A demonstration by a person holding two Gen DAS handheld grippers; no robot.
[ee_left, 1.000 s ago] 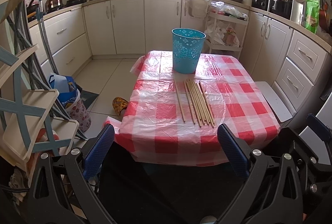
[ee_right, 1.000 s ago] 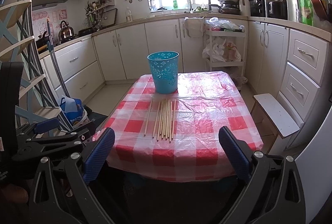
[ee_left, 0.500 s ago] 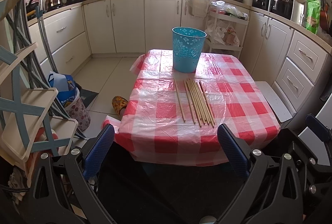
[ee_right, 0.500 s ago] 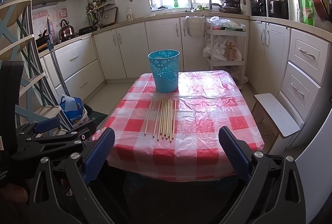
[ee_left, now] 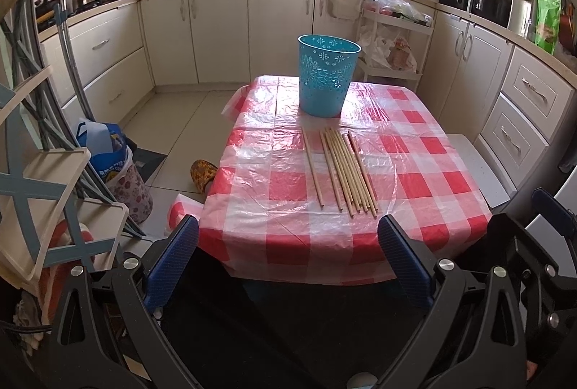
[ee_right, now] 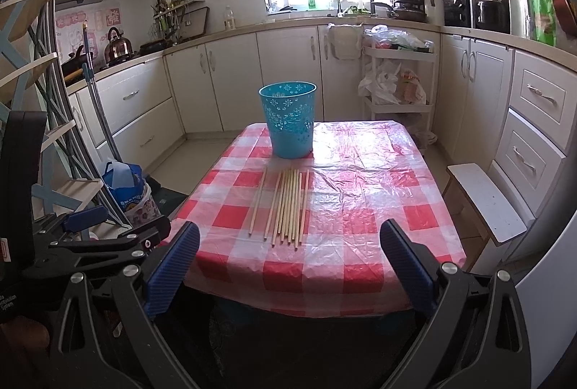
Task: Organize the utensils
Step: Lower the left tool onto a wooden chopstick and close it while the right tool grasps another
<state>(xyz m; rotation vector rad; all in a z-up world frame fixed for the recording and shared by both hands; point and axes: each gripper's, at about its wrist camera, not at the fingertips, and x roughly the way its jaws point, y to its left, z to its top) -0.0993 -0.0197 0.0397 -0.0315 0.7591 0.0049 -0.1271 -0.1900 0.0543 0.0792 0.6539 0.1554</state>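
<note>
In the left wrist view the left gripper (ee_left: 287,252) fills the bottom of the frame, its blue pads spread wide with nothing between them, short of the near edge of the table (ee_left: 425,215). The chopsticks (ee_left: 340,170) lie at mid-frame on the red-and-white checked cloth, side by side and pointing away, one set a little apart to the left of the rest; their exact number is hard to make out. Just beyond them, upper centre, the teal bin (ee_left: 326,75) stands upright. In the right wrist view the right gripper (ee_right: 288,253) is likewise released and empty at the bottom, the chopsticks (ee_right: 286,206) left of centre, the bin (ee_right: 289,120) above them.
</note>
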